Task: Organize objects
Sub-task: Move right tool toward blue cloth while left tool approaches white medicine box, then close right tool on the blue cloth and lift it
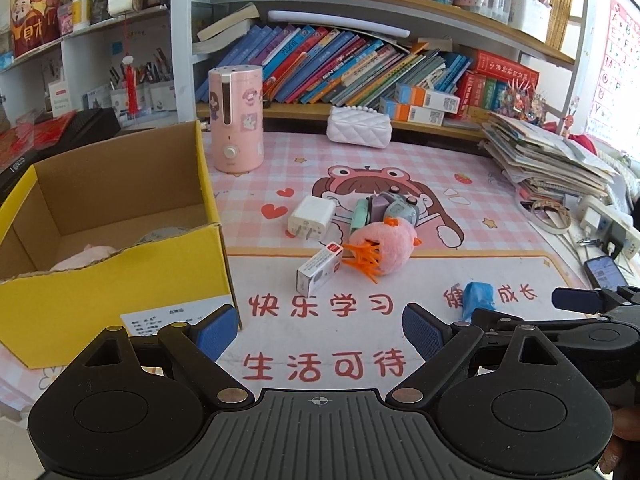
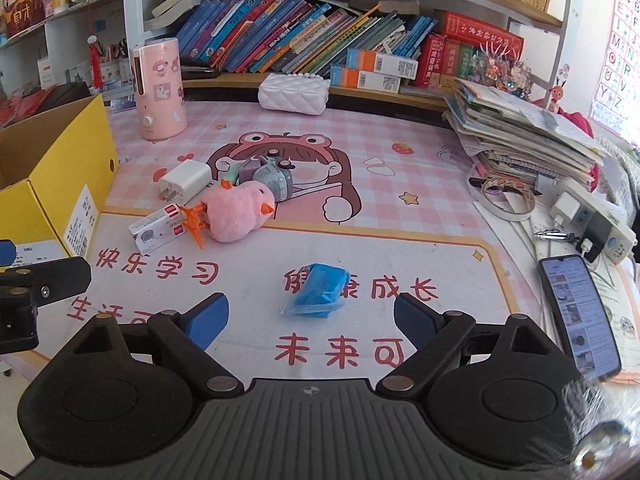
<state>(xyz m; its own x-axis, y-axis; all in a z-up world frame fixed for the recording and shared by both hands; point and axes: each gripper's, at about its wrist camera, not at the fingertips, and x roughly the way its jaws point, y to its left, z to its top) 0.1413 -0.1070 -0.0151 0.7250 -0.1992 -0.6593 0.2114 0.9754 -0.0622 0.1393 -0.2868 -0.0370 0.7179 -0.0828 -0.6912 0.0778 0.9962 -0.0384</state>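
Both tools gape wide and hold nothing: the right tool (image 2: 310,320) hovers just short of the blue packet (image 2: 318,290) near the desk's front edge, the left tool (image 1: 320,330) beside the yellow box (image 1: 120,276) at the left edge. The packet looks soft and slippery, so a shallow pinch could let it squirt out.

My left wrist camera sits low behind its own jaws, looking across the desk (image 1: 520,216) toward the bookshelf (image 1: 360,0), with the yellow box (image 1: 120,292) close on its left. My right wrist camera sits beside it, further right, facing the same way, near the blue packet (image 2: 318,290). Both share the pink plush toy (image 1: 390,246) and the pink humidifier (image 2: 158,88).
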